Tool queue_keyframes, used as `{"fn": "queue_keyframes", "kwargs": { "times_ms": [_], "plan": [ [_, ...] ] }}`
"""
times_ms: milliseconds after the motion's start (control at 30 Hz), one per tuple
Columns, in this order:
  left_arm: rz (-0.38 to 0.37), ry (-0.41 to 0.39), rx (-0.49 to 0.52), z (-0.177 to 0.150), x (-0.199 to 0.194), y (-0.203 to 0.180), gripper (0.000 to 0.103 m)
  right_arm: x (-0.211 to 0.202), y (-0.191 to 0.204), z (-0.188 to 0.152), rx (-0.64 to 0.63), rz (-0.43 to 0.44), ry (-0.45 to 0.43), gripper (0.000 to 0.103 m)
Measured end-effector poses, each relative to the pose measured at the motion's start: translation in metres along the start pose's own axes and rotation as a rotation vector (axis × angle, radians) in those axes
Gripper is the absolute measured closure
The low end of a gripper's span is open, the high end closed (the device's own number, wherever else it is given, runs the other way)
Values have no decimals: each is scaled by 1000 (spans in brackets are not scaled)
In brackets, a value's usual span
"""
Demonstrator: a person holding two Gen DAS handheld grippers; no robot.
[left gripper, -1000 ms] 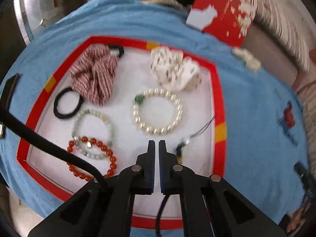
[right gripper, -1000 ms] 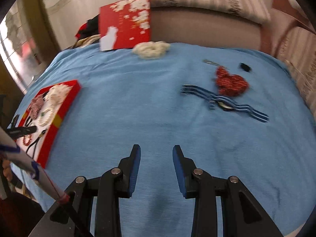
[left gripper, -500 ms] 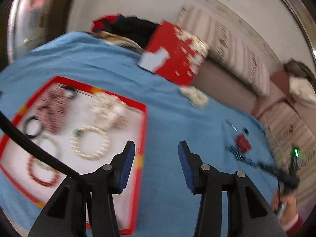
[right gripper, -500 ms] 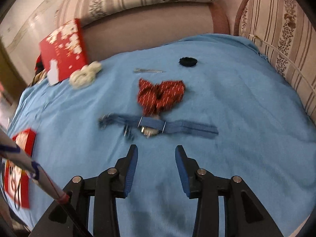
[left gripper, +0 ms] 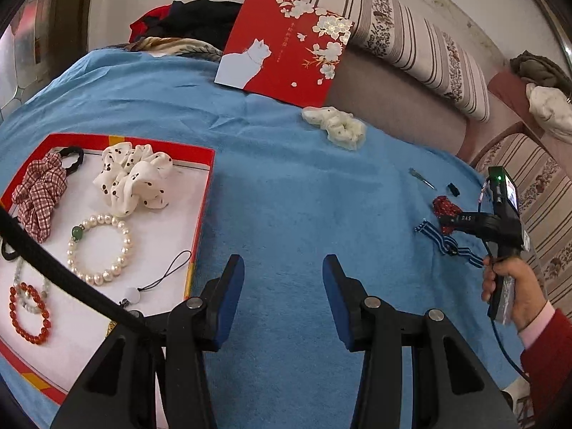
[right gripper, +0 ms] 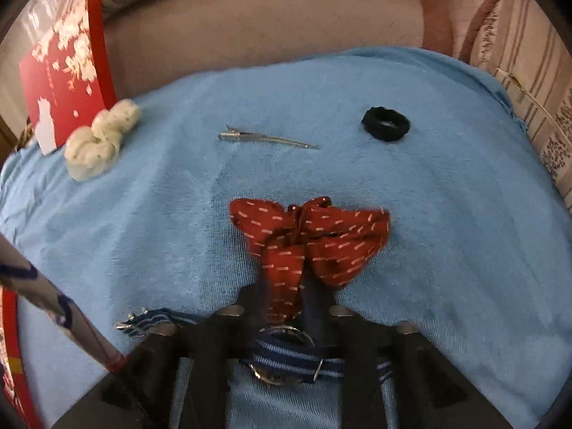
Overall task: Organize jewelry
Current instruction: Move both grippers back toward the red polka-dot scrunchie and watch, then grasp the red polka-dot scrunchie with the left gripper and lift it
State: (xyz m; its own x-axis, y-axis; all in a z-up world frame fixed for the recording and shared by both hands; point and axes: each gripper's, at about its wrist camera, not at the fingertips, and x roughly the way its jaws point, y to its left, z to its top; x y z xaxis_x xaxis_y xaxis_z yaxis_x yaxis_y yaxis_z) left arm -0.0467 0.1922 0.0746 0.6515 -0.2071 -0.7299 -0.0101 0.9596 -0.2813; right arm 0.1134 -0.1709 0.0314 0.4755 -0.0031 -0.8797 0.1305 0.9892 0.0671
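A red-rimmed tray [left gripper: 205, 193] at the left holds scrunchies, a pearl bracelet [left gripper: 100, 246], a red bead bracelet [left gripper: 28, 312] and a white charm on a cord [left gripper: 134, 295]. My left gripper [left gripper: 282, 289] is open and empty above the blue cloth beside the tray. My right gripper [right gripper: 282, 307] is open, low over the cloth, its fingers either side of the red scrunchie's [right gripper: 311, 239] near end, with the blue striped watch [right gripper: 286, 357] between the jaws further back. In the left wrist view the right gripper [left gripper: 447, 220] reaches over the scrunchie [left gripper: 445, 205] and watch [left gripper: 439, 237].
A cream scrunchie [right gripper: 100, 139], a metal hair clip [right gripper: 264, 138] and a black hair tie [right gripper: 386, 123] lie on the blue cloth. A red box lid [left gripper: 286, 43] leans against the sofa back. Striped cushions border the far and right sides.
My left gripper opened, released the charm into the tray and moved right off the tray. My right gripper moved forward and down to the red scrunchie and watch.
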Motion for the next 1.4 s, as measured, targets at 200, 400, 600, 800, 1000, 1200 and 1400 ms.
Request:
{"fn": "queue_keyframes", "kwargs": {
  "times_ms": [200, 400, 600, 800, 1000, 1200, 1400],
  "plan": [
    [-10, 14, -76, 5, 1, 16, 59, -66, 39, -14, -95, 190, -95, 91],
    [2, 15, -146, 6, -5, 34, 59, -104, 112, -75, -268, 417, -33, 70],
    [-20, 55, -159, 1, -1, 35, 59, -101, 111, -102, -263, 431, -12, 50],
    [-49, 88, -94, -3, 6, 14, 59, -103, 26, -73, -177, 209, -88, 50],
    [-117, 142, 3, -7, 25, -25, 58, -73, -7, -64, -275, 62, -44, 49],
    [-141, 172, 57, -7, 50, -54, 52, -42, 15, -74, -519, -50, -29, 44],
    [-124, 197, 140, -10, 72, -77, 45, -25, 14, -67, -594, -60, -50, 44]
  ]
}}
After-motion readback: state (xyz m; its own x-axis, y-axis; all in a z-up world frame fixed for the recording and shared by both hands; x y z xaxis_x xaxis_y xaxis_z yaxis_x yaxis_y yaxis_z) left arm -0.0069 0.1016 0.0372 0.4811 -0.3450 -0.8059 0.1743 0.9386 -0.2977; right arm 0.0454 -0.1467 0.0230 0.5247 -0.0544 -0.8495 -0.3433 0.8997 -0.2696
